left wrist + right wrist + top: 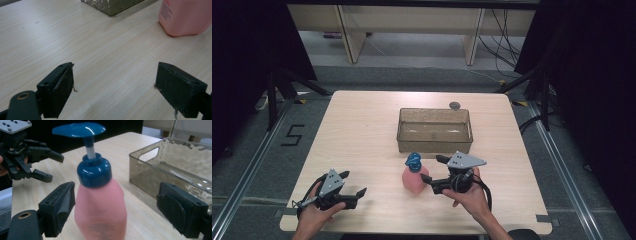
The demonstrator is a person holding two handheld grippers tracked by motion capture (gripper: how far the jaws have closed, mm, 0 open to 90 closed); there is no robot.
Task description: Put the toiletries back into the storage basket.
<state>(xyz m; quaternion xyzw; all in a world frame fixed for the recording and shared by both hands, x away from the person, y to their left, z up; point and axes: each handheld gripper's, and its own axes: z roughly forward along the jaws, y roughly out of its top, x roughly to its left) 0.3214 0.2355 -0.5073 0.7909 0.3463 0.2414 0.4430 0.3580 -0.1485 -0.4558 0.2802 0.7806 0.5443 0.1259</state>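
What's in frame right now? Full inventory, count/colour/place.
pump bottle: 1, pink with a blue pump top, upright at table centre-front, between the open jaws of the right gripper
bin: 1, clear smoky brown, nothing in it, behind the bottle
small disc: 1, dark grey, on the table behind the bin
table: 1, light wood
left gripper: 1, black, open, front left, apart from the bottle
right gripper: 1, black, open
hands: 2, one holding each gripper

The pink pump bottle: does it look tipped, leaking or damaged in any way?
Nothing stands out. The pink pump bottle stands upright on the table, its blue pump in place, with no spill around it. The right gripper is open around it.
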